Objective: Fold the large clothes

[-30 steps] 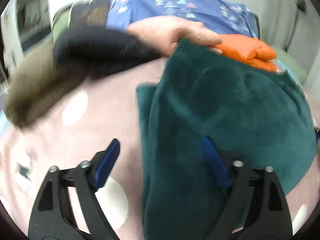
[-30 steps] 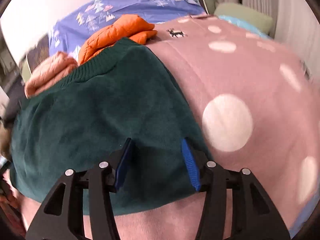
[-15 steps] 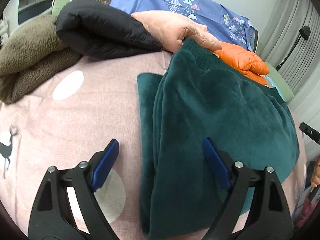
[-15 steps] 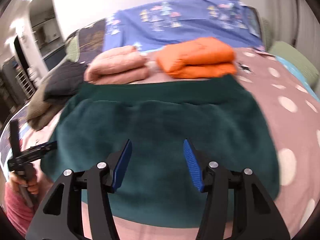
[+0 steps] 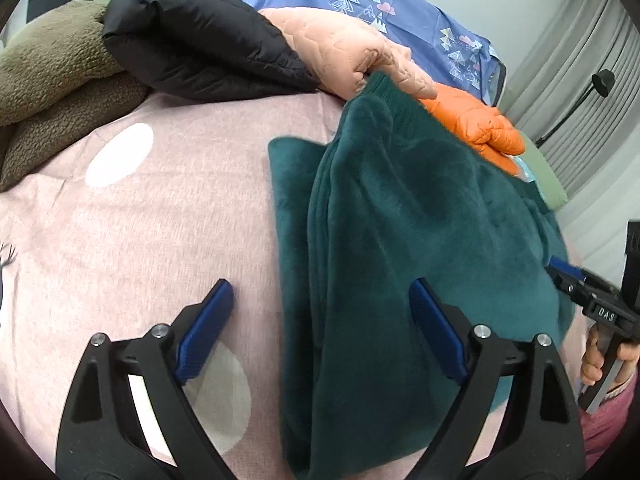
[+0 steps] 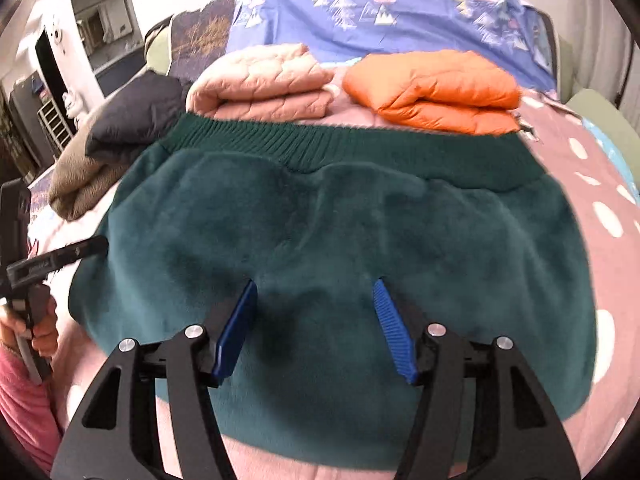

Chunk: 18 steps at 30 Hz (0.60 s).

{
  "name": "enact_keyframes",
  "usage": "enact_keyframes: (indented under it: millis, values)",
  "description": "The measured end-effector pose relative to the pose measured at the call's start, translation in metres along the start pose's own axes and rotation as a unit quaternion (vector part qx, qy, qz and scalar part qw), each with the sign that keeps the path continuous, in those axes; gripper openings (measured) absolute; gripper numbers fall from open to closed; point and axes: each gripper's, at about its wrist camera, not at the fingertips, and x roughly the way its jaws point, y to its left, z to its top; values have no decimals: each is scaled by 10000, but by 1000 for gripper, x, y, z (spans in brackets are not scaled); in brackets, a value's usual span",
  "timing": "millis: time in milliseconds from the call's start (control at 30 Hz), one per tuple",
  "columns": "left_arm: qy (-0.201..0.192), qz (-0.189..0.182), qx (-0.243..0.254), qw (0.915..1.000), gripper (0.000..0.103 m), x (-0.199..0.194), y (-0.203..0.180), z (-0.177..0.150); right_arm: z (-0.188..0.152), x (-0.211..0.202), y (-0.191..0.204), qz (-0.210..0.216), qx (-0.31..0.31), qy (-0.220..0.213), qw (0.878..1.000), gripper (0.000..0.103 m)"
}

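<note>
A dark green fleece garment (image 5: 420, 232) lies folded on the pink dotted bedspread (image 5: 160, 220), its ribbed hem (image 6: 340, 148) at the far side. My left gripper (image 5: 320, 286) hovers wide open over the garment's left folded edge, one finger over the bedspread and the other over the fleece. My right gripper (image 6: 316, 284) hangs above the near middle of the garment (image 6: 340, 240); its jaws are opening and nothing is pinched between them. Each gripper shows in the other's view: the right gripper (image 5: 580, 292) and the left gripper (image 6: 60, 258), each held by a hand.
Folded clothes lie in a row behind the garment: a brown fleece (image 6: 80, 184), a black jacket (image 5: 192, 48), a pink quilted jacket (image 6: 264, 80) and an orange puffer jacket (image 6: 436, 88). Behind them is a blue tree-print cloth (image 6: 392, 12). A green pillow (image 6: 600, 120) lies far right.
The right wrist view swung round from the garment's right side to face it squarely, and its jaws widened. The right gripper came into the left wrist view at the right edge.
</note>
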Motion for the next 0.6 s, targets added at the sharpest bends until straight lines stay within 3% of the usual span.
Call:
enact_keyframes:
  millis: [233,400,467,500,600]
  values:
    - [-55,34,246,9997,88,3,-1,39,2,-15,17,-158,-486,-293,9983,62]
    - [127,-213,-101,9996,89,29,13,55,45,6,-4,-187,45,-303,9994,61]
    - [148,-359,-267,9989,89,36,18,56,67,25,-9,-464,106,-258,9985,54]
    - [151,-390,-299,9987,89,38,19,56,76,42,-11,-708,153,-166,9972,53]
    - [90,-472,-269,9985,89,42,21,52,75,110,-24,-413,288,657,9966,52]
